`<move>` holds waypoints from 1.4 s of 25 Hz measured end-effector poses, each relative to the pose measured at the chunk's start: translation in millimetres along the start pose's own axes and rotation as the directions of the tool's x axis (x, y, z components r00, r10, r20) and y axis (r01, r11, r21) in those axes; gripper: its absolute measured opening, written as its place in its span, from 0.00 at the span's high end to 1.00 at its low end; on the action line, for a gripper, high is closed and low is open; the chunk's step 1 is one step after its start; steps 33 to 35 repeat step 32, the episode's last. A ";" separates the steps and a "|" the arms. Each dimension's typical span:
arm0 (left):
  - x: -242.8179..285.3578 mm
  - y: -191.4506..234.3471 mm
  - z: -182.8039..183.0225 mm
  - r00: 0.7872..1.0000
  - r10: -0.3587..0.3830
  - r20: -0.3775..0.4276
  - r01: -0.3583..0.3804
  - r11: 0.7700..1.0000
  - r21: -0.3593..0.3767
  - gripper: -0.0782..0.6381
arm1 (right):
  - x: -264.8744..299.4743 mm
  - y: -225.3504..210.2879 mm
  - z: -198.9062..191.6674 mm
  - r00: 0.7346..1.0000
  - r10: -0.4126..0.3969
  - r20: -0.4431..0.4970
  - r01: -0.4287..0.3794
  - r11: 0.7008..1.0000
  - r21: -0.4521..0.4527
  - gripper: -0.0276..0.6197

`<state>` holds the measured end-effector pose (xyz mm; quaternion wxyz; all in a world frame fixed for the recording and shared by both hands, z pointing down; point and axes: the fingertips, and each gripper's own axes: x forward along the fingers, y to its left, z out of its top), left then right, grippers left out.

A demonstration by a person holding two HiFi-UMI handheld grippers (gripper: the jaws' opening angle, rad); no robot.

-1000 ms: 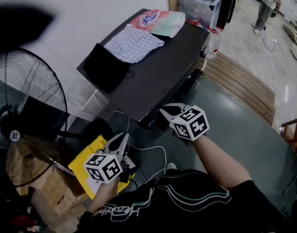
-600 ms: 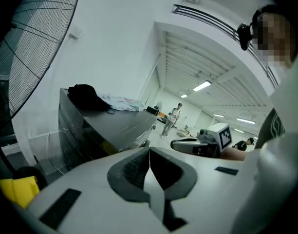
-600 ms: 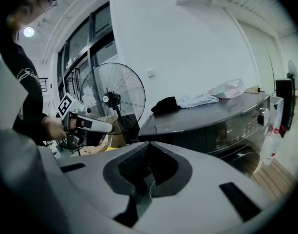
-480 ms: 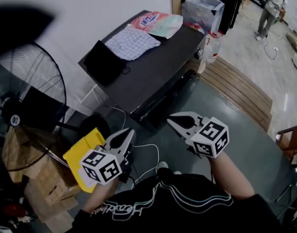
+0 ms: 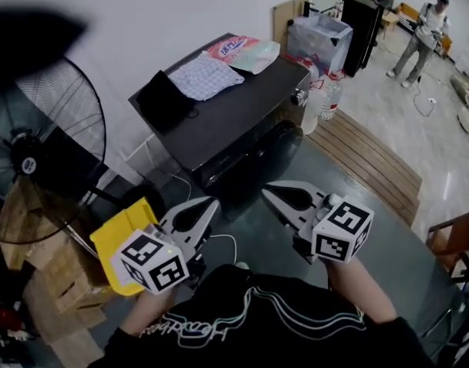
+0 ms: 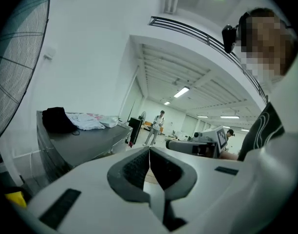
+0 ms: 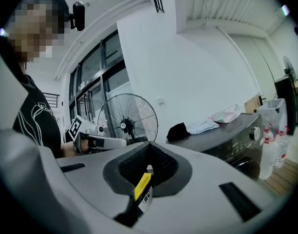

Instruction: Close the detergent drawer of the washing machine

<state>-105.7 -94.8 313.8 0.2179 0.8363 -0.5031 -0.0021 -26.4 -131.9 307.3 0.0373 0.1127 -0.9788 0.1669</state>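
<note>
The dark grey washing machine (image 5: 242, 110) stands ahead of me in the head view, its front panel (image 5: 227, 167) facing me. The detergent drawer at the panel's left end looks flush with the front; I cannot see it clearly. My left gripper (image 5: 213, 201) is shut and held in the air short of the machine's left corner. My right gripper (image 5: 267, 189) is also shut, apart from the machine's front. Nothing is held in either. The left gripper view shows its shut tips (image 6: 149, 150) and the machine top (image 6: 81, 140). The right gripper view shows its shut tips (image 7: 149, 144) and the control knob (image 7: 256, 130).
A checked cloth (image 5: 204, 75), a black cloth (image 5: 162, 98) and a detergent bag (image 5: 238, 50) lie on the machine. A standing fan (image 5: 35, 152), cardboard boxes (image 5: 43, 274) and a yellow object (image 5: 116, 236) are at the left. Water bottles (image 5: 332, 90) and a wooden platform (image 5: 365, 152) are at the right.
My right gripper has drawn back from the machine's front edge towards me. Both grippers now sit lower in the head view, farther from the machine.
</note>
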 end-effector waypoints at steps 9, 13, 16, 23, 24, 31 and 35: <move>-10.4 -35.2 -4.7 1.000 -0.001 0.015 0.001 0.999 0.053 0.86 | -22.3 30.4 3.0 0.999 0.028 0.028 -0.027 0.999 -0.045 0.92; -12.3 -37.6 -2.8 1.000 -0.004 0.023 0.003 0.998 0.069 0.86 | -27.6 29.2 5.7 0.999 0.015 0.039 -0.012 0.998 -0.054 0.92; -13.9 -37.1 -3.6 1.000 0.002 0.027 -0.004 0.997 0.080 0.86 | -27.8 28.4 -0.2 1.000 0.008 0.029 -0.007 0.999 -0.045 0.92; -7.2 -30.5 -12.6 1.000 0.012 0.009 -0.013 0.998 0.064 0.86 | -25.0 17.2 -14.9 1.000 -0.004 0.005 0.004 1.000 -0.014 0.92; -6.2 -29.8 -13.3 1.000 0.012 0.009 -0.012 0.998 0.064 0.86 | -25.1 15.8 -16.1 1.000 -0.005 0.003 0.005 1.000 -0.013 0.92; 1.2 -26.9 -17.9 1.000 0.006 0.007 -0.007 0.997 0.072 0.86 | -24.1 7.6 -22.2 1.000 -0.011 0.000 0.011 1.000 -0.007 0.92; 2.3 -26.5 -18.2 1.000 0.005 0.006 -0.006 0.997 0.074 0.86 | -24.0 6.7 -22.7 1.000 -0.012 0.001 0.012 1.000 -0.006 0.92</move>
